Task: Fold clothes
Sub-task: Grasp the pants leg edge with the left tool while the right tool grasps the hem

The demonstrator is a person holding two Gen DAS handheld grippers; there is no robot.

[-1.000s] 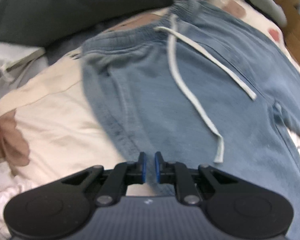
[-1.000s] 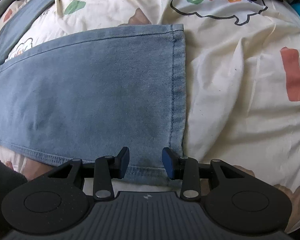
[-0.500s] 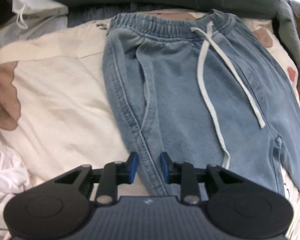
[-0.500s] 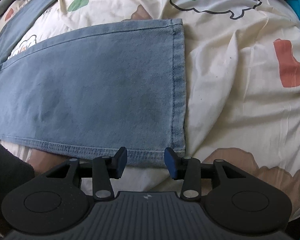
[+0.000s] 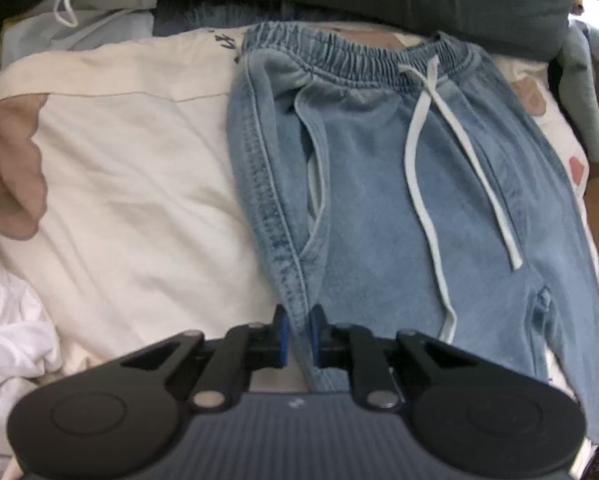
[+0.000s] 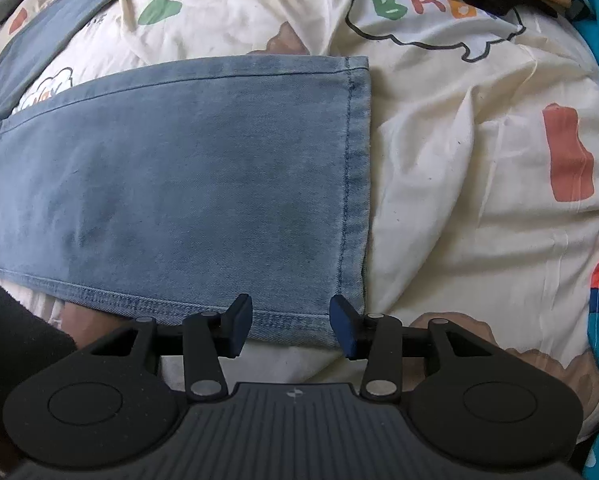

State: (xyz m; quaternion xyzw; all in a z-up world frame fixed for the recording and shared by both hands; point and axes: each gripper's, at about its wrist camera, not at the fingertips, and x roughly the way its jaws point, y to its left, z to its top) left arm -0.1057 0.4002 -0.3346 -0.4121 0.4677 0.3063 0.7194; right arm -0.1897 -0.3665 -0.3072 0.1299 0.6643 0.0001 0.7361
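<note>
Left tool [image 5: 298, 334] had just been closing and pinched the side seam of the jeans [image 5: 399, 200]. Right tool [image 6: 291, 326] stood spread over the leg hem (pads off the cloth). Jeans lay flat on the printed bedsheet [image 6: 459, 160], white drawstring [image 5: 415, 168] beyond.

I see faded matt denim trousers [image 5: 379, 200] with a woven cotton drawstring [image 5: 415, 184], lying on a soft, creased printed bedsheet [image 6: 459, 160].
</note>
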